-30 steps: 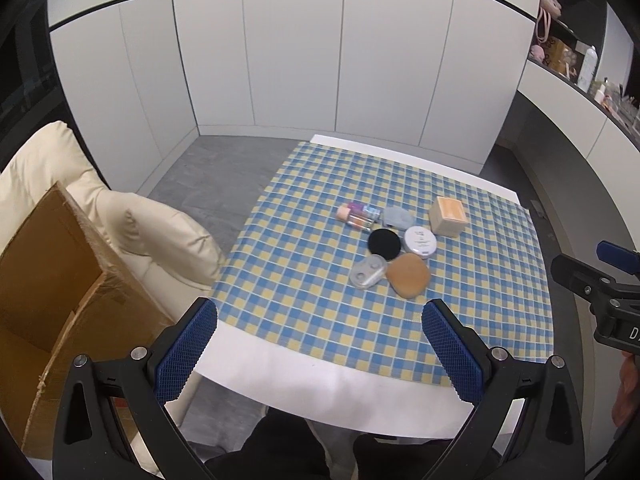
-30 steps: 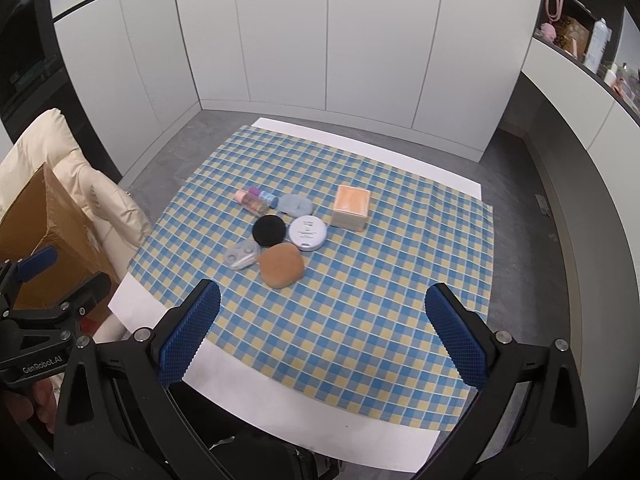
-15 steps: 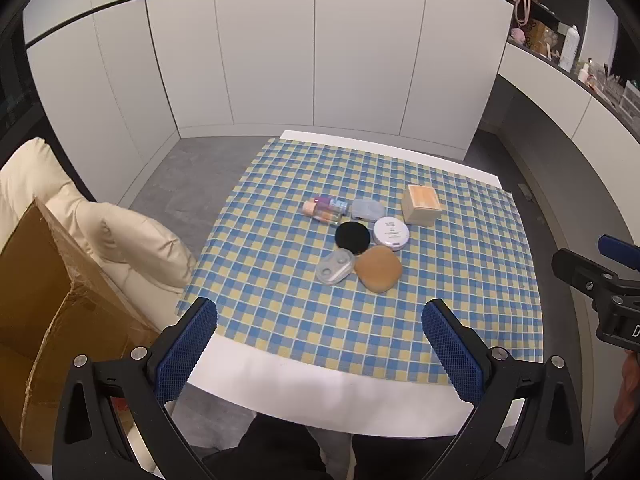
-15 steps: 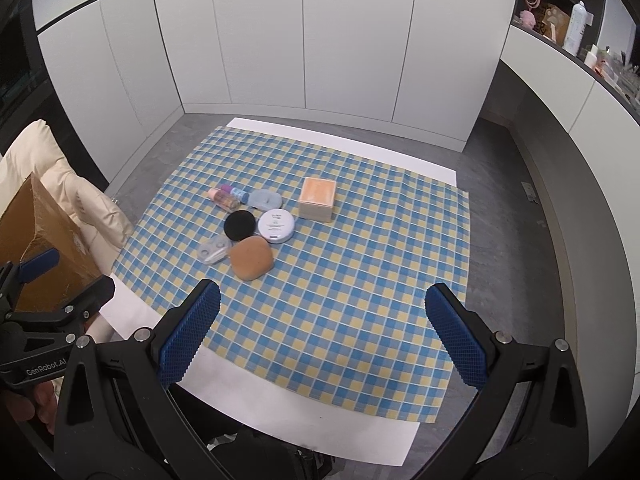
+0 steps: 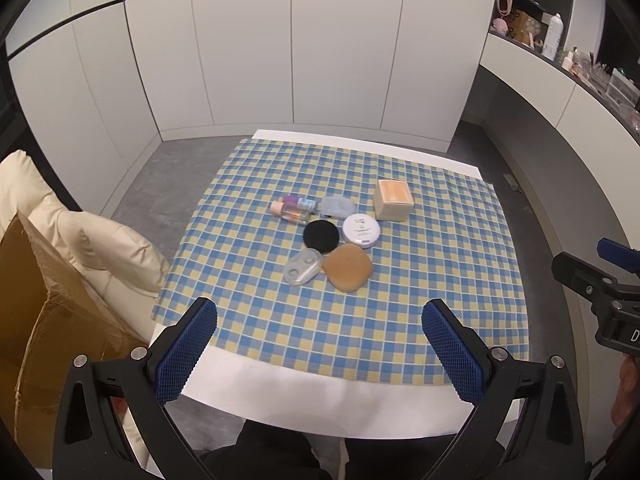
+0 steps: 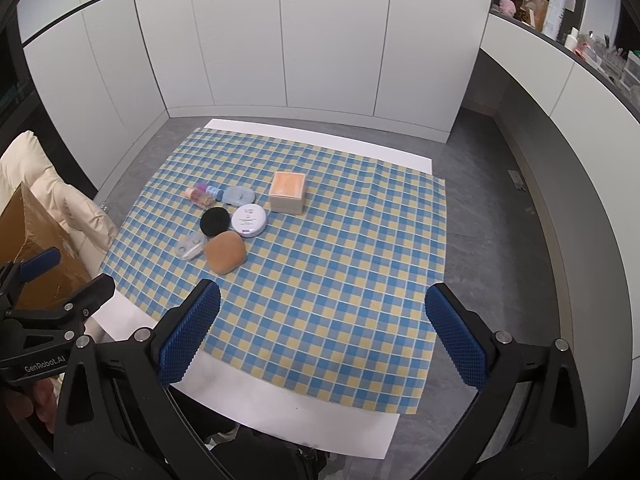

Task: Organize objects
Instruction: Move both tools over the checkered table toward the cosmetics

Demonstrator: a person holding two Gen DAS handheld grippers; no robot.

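Checked tablecloth (image 5: 400,332) on white table (image 5: 320,400) (white cabinets (image 5: 340,60) behind); both hand-held grippers spread.

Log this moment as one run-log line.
phase: pre-grasp | left gripper: open, empty | right gripper: open, empty | cosmetics cluster: untouched on checked cloth | box: beside cluster

The near half of the checked surface (image 5: 348,332) lies bare; a tight cluster of toiletries (image 5: 328,236) and a box (image 5: 393,200) crowd its middle.
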